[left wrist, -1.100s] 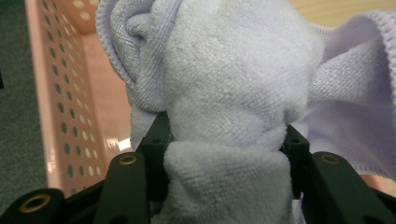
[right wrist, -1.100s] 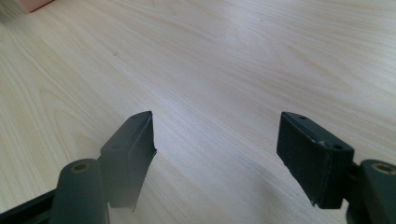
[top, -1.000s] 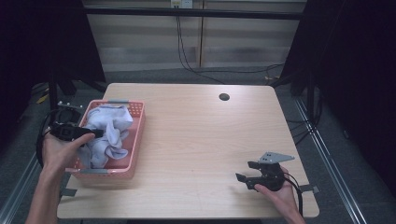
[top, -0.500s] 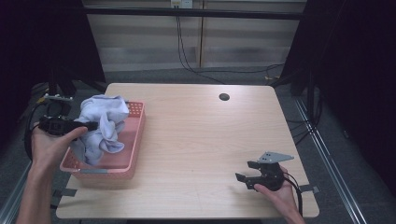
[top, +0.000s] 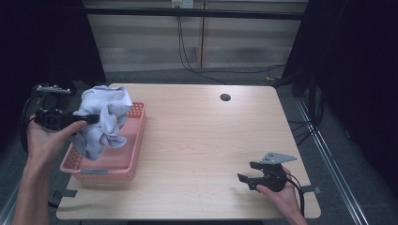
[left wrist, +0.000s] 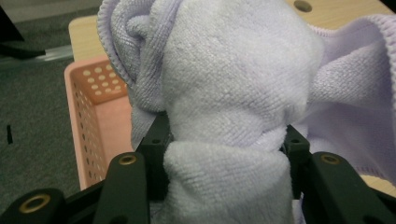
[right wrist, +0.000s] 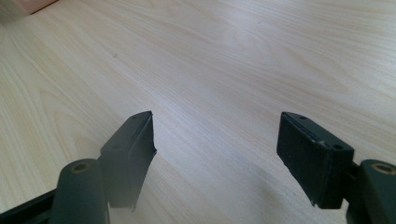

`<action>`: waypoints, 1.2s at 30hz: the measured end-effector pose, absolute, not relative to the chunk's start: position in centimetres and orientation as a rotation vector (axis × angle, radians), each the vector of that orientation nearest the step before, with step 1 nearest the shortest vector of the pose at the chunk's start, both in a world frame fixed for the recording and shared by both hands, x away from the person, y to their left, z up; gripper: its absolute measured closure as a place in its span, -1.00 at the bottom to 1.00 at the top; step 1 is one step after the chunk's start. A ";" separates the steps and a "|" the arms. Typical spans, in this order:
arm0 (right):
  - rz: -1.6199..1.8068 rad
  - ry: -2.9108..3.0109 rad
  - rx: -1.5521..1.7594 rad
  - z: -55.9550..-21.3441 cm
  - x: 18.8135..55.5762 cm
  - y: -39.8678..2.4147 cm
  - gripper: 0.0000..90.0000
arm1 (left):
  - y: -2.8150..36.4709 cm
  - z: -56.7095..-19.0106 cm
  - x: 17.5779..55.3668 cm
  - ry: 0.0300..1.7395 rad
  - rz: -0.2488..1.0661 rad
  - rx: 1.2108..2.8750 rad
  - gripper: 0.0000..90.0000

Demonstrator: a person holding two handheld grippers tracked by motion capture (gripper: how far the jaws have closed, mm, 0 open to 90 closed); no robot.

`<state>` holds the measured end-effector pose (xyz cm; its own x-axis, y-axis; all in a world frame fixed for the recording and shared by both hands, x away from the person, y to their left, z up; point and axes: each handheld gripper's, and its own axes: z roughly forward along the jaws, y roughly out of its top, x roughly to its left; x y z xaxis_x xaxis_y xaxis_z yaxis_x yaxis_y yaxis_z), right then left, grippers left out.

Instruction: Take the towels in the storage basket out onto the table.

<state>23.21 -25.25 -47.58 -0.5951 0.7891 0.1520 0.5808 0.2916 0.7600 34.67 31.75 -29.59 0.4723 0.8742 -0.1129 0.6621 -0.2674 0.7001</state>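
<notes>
A bundled lavender towel (top: 104, 117) hangs above the pink perforated basket (top: 136, 140) at the table's left. My left gripper (top: 91, 118) is shut on the towel and holds it clear of the basket floor. In the left gripper view the towel (left wrist: 233, 93) bulges thickly between both black jaws, with the basket (left wrist: 88, 116) behind and below it. My right gripper (top: 248, 177) rests low at the table's front right, open, with nothing between its fingers. The right gripper view has those jaws spread wide over bare wood, the gripper (right wrist: 215, 140) pointing along the tabletop.
A wooden table (top: 202, 140) with a small dark round hole (top: 225, 97) near its far edge. Black cables hang along the back wall, and dark floor surrounds the table on both sides.
My left gripper has risen with the towel, lifting the bundle out of the basket. The right gripper has stayed where it was.
</notes>
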 end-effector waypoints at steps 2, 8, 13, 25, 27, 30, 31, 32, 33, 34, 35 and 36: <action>1.193 2.309 1.255 -47.6 23.2 -25.3 -0.39 | 31.6 -29.2 34.4 1.259 0.392 2.025 0.13; 1.195 2.313 1.252 -47.6 23.2 -25.2 -0.39 | 30.7 -29.0 33.9 1.232 0.395 2.013 0.13; 1.195 2.314 1.253 -47.6 23.3 -25.2 -0.39 | 29.6 -28.1 33.7 1.190 0.406 2.004 0.13; 1.198 2.309 1.257 -47.6 23.2 -25.3 -0.39 | 25.2 -28.4 33.2 1.079 0.355 2.005 0.12; 1.199 2.308 1.257 -47.6 23.2 -25.3 -0.39 | 24.4 -28.7 33.2 1.061 0.349 1.996 0.12; 1.200 2.310 1.259 -47.6 23.2 -25.3 -0.39 | 22.8 -29.2 33.3 1.029 0.330 2.006 0.11; 1.199 2.310 1.258 -47.6 23.2 -25.3 -0.39 | 22.3 -29.4 33.3 1.024 0.330 2.011 0.11; 1.199 2.310 1.258 -47.6 23.2 -25.3 -0.39 | 21.7 -29.6 33.3 1.009 0.331 2.020 0.11; 1.199 2.311 1.257 -47.6 23.2 -25.3 -0.39 | 21.2 -29.7 33.3 0.996 0.332 2.024 0.11; 1.200 2.310 1.259 -47.6 23.2 -25.3 -0.39 | 20.6 -30.0 33.2 0.992 0.332 2.019 0.11; 1.200 2.308 1.256 -47.6 23.2 -25.3 -0.39 | 20.2 -30.3 33.2 0.980 0.345 2.025 0.10; 1.203 2.309 1.255 -47.6 23.2 -25.3 -0.39 | 19.7 -30.6 33.1 0.982 0.339 2.020 0.10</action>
<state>23.17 -25.33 -47.60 -0.5974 0.7864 0.1573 0.5793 0.2875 0.7627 33.15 19.69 -30.60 0.6558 0.7466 -0.1120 0.5182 -0.3373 0.7859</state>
